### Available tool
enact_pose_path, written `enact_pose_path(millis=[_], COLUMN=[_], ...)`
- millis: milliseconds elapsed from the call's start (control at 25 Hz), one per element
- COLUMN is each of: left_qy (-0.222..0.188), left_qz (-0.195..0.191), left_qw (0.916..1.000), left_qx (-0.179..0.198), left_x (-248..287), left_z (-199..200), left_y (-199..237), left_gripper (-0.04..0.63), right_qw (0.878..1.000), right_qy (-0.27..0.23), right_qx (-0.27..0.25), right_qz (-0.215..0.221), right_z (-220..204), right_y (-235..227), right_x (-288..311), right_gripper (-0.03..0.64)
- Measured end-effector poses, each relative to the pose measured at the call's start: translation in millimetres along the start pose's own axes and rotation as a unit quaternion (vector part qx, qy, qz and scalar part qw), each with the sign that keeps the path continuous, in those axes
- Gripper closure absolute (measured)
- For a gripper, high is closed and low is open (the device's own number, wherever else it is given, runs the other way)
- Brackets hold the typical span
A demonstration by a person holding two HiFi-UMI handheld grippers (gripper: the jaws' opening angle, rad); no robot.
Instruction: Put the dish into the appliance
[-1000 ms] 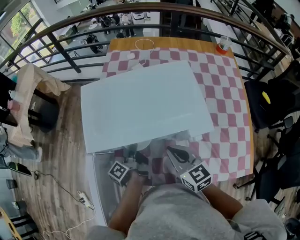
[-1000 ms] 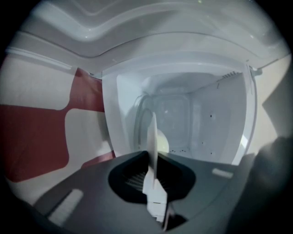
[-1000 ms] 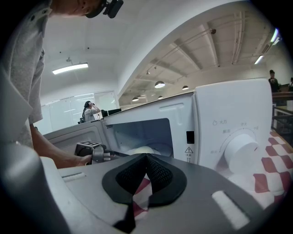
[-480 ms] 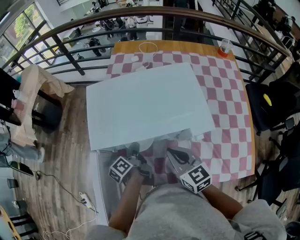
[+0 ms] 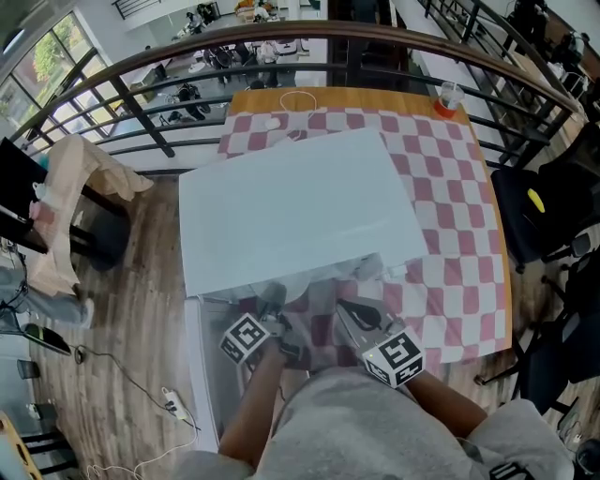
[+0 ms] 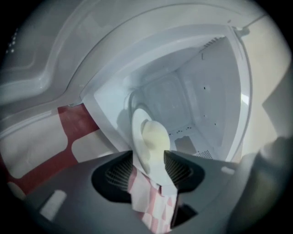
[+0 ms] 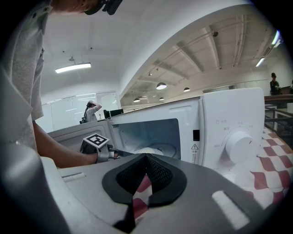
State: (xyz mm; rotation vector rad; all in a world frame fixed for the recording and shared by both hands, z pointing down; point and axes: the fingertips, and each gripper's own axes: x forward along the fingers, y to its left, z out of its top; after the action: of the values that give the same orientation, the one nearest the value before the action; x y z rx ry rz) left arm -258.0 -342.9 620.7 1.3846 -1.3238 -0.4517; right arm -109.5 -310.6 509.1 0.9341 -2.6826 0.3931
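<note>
Microwave (image 5: 291,216) on red-checked tablecloth (image 5: 450,187); wooden floor (image 5: 141,309), railing (image 5: 309,27)

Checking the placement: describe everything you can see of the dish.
The dish is a white, ceramic-looking plate bearing a pale yellow mound. It lies flat inside the open microwave, its near rim between the left gripper's jaws, which have just been opening and stand open around it.
</note>
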Motion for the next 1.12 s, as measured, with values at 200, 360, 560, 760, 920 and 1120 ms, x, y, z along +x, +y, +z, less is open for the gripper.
enact_pose_path(millis=[200,360,560,760,920,1120], left_qy=[-0.004,-0.012,-0.018,-0.022,-0.023,-0.010], left_qz=[0.026,0.072,0.119,0.132,0.139,0.158], left_qw=[0.9960,0.9714,0.9102,0.8880,0.8807,0.8673], left_qx=[0.086,0.226,0.396,0.440,0.452,0.472], left_x=[-9,-19,-24,-23,-20,-10], left_z=[-10,-11,-15,-16,-14,-11], left_y=[5,5,-2,-7,-10,-9], left_gripper=[0.265,0.222,0.221,0.241,0.258,0.287], right_qw=[1.000,1.000,1.000,1.000,1.000,1.000], right_qy=[-0.001,0.000,-0.005,-0.006,-0.004,-0.006], right_qx=[-0.004,-0.007,-0.006,-0.007,-0.007,-0.006], right_qz=[0.002,0.003,-0.003,-0.007,-0.008,-0.010], right_z=[-1,-1,-1,0,-1,-4], right_y=[4,10,10,10,9,5], right_x=[-2,-4,-8,-10,-11,-11], right_gripper=[0.618,0.618,0.618,0.618,0.618,0.618])
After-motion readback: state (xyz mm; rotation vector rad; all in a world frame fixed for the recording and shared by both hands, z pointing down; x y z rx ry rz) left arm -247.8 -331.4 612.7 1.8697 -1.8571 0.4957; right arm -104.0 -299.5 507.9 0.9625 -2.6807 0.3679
